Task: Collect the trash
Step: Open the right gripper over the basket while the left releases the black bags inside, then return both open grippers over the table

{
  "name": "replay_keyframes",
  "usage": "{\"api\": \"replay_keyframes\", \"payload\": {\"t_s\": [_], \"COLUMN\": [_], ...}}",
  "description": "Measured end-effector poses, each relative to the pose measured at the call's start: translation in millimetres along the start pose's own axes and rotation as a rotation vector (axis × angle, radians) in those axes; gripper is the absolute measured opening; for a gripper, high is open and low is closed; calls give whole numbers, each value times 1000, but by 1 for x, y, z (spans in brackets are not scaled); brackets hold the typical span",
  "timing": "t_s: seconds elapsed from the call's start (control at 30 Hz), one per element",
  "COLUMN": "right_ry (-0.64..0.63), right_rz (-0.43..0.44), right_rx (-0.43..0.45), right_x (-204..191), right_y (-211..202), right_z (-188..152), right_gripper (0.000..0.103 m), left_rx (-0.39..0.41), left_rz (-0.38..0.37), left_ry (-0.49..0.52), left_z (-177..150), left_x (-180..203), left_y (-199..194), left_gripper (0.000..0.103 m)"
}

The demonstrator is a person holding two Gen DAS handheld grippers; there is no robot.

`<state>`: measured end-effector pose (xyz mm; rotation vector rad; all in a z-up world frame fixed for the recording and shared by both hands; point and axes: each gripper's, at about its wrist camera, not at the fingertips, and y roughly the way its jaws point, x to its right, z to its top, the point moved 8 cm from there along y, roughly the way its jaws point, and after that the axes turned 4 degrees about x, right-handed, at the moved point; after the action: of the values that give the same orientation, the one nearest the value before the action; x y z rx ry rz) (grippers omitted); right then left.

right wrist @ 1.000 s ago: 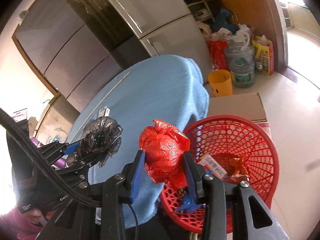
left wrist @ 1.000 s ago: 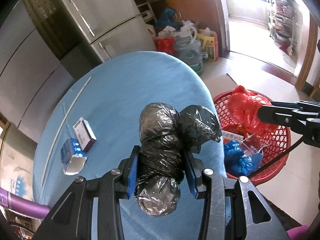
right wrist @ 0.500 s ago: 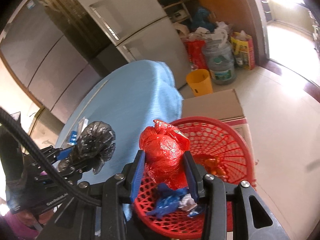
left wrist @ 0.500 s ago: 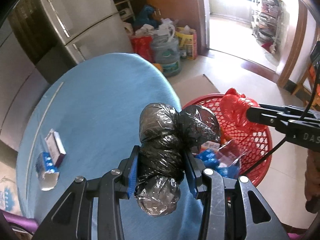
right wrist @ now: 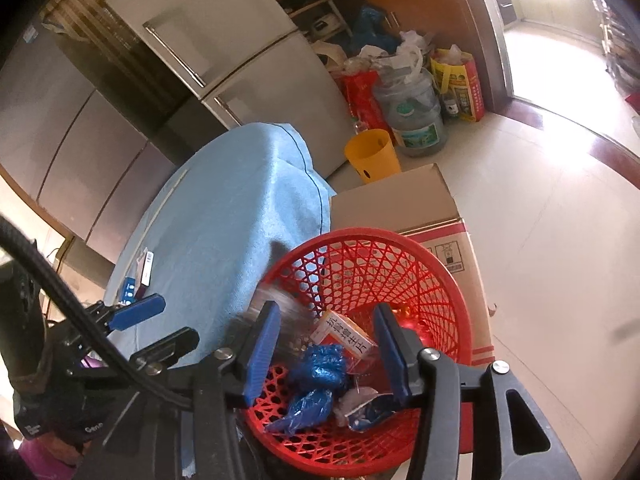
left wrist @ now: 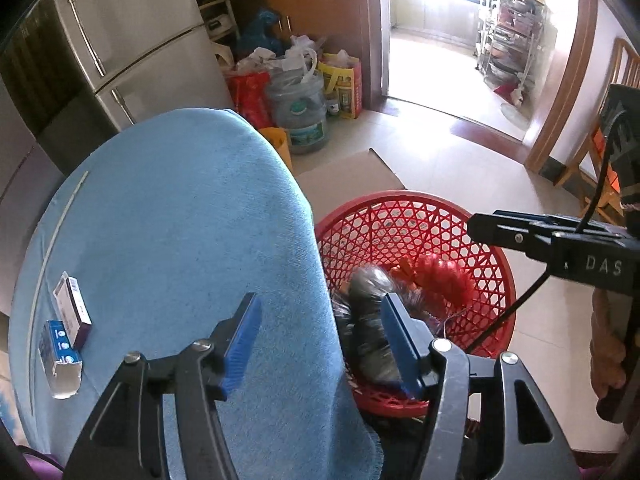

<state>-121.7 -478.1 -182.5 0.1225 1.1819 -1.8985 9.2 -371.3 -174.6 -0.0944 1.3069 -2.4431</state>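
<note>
Trash everywhere around the red basket (left wrist: 492, 264), taken left to right from the left wrist camera. Far left of the basket, on the blue tablecloth (left wrist: 180, 232): two small cartons, a blue-and-white one (left wrist: 58, 354) and a purple-and-white one (left wrist: 74, 310), touching each other near the cloth's edge. Closer to the basket: left gripper (left wrist: 320, 346), jaws opening, nothing pressed by the blue pads, straddling the cloth's edge and the basket's near rim. Between and beyond those fingers, down inside the basket: black bag bundle (left wrist: 368, 312), blurred, loose. Just right of it, also within the basket: red bag (left wrist: 440, 276), blurred too, clear of any pad. Above the basket's right rim: right gripper's finger (left wrist: 504, 230), seen side-on.

Now the right wrist camera, same order. Left of the basket (right wrist: 400, 272): left gripper's fingers (right wrist: 140, 308) poking in over the tablecloth (right wrist: 224, 216), small cartons (right wrist: 138, 276) just behind them. Directly over the basket: right gripper (right wrist: 326, 350), jaws opening, nothing gripped. Between its fingers, lying in the basket's bottom: blue crumpled plastic (right wrist: 320, 368), a printed packet (right wrist: 348, 334), other scraps. At the basket's left rim: grey blur (right wrist: 280, 300), cannot tell what. Behind the basket: cardboard box (right wrist: 400, 204), touching its far side. Farther back: yellow bin (right wrist: 372, 154), water jug (right wrist: 416, 120).
</note>
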Motion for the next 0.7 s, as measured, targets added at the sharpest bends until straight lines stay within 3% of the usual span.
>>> {"api": "replay_keyframes", "payload": {"t_s": [0.13, 0.37, 0.57, 0.7], "right_ry": [-10, -100, -285, -431], "right_rz": [8, 34, 59, 65], "right_rx": [-2, -20, -1, 63], "right_x": [-9, -52, -134, -197], "right_y": [2, 14, 33, 46], "right_z": [0, 0, -2, -10], "right_gripper": [53, 53, 59, 68], "left_rx": [20, 40, 98, 129], "left_rz": [24, 120, 282, 391], "left_ry": [-21, -183, -376, -496], "left_z": [-13, -60, -108, -139], "left_x": [-14, -84, -162, -210], "left_y": [-15, -48, -88, -109], "left_gripper": [63, 65, 65, 66]}}
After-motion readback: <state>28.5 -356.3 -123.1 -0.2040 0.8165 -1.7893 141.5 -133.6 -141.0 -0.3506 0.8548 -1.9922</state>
